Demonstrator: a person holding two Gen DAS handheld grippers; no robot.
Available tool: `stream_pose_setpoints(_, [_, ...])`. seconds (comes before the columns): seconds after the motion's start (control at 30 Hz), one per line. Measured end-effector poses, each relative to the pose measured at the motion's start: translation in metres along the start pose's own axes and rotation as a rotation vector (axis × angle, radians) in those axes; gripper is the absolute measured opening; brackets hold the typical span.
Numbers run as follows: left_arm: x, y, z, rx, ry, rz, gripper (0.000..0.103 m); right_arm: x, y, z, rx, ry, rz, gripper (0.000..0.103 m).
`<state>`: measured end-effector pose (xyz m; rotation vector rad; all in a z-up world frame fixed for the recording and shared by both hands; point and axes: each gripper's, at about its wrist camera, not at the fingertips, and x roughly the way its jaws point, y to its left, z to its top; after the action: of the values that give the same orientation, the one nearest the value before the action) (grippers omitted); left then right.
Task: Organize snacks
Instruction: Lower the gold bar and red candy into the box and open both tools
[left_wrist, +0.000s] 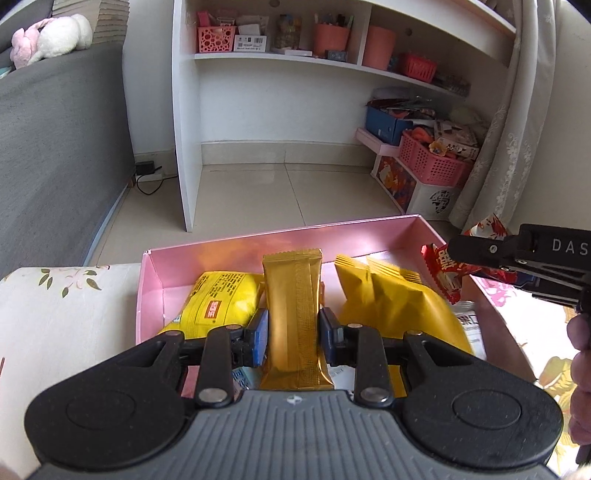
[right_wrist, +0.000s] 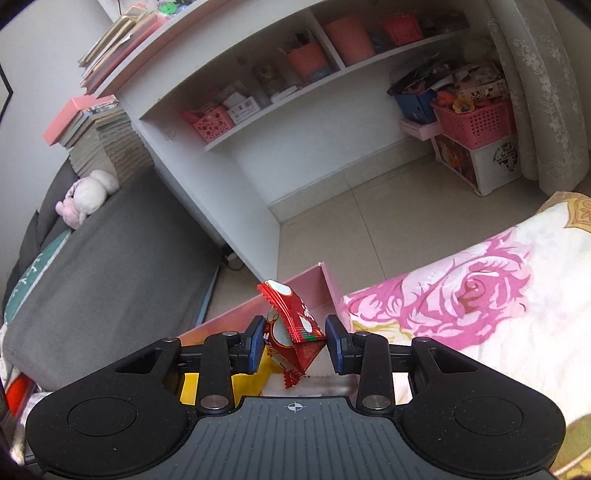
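Trouble, as I read it from here, sits mostly with the two packets I am carrying over the pink box (left_wrist: 236, 242). My left claw (left_wrist: 293, 334) is pinching a gold snack bar (left_wrist: 293, 314) across its middle, the blue pads pressing its sides, the bar standing lengthwise out ahead of the claw and above the box. Just left of that claw lies a yellow snack packet (left_wrist: 221, 301), just right of it a crumpled yellow bag (left_wrist: 391, 299) — both already inside. The foil is slick and the pinch is narrow; if I tilt further the bar could slide out forward and land across the other packets, not flat among them.

My right claw (right_wrist: 295, 343) is closed on red candy wrappers (right_wrist: 291, 325), more than one by the look of it, bunched and twisted between the pads. From the left wrist view they (left_wrist: 443, 275) hang at the box's right wall, to the right of my left claw. A loose one could drop outside, onto the flowered bedspread (right_wrist: 461, 295) beside the box.

The two claws are near each other — letting go of both together risks a knock. The box sits close to the edge of its surface, with the tiled floor (left_wrist: 295, 188) beyond; a shove from either claw might push it that way.
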<state>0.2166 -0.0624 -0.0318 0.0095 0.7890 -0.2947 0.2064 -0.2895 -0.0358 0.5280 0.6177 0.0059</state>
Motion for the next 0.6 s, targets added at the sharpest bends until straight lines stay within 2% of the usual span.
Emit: stream_pose_setpoints(0.6, [0.012, -0.001, 0.005, 0.021, 0.013, -0.001, 0.029, 0.018, 0.007, -0.001, -0.052, 0.006, -0.019, 0.037])
